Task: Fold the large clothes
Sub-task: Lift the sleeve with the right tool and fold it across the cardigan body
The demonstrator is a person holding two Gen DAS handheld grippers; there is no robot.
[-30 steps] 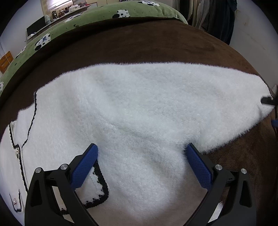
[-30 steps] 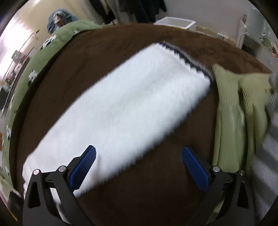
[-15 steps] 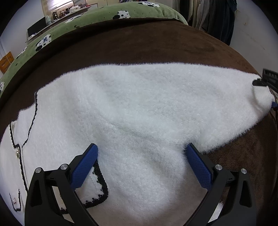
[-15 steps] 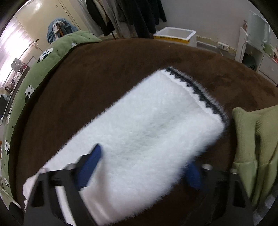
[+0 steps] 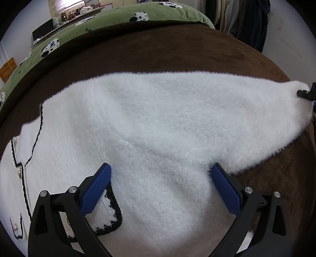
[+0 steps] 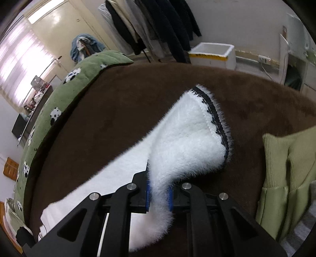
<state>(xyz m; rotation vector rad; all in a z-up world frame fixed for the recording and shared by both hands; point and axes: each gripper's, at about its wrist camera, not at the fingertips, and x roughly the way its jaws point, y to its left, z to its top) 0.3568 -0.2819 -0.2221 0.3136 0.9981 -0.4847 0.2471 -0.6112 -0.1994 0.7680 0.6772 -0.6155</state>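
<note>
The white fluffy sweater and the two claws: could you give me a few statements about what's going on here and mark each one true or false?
1. The right claw is shut on the white sweater's sleeve. True.
2. The left claw grips the sweater too. False: it is open, hovering over the sweater's body.
3. The sleeve's cuff has dark trim. True.
4. The sweater lies on a green blanket. False: it lies on the brown blanket; the green cow-print cushion sits behind.
5. A green ribbed garment lies beside the sleeve. True.
</note>
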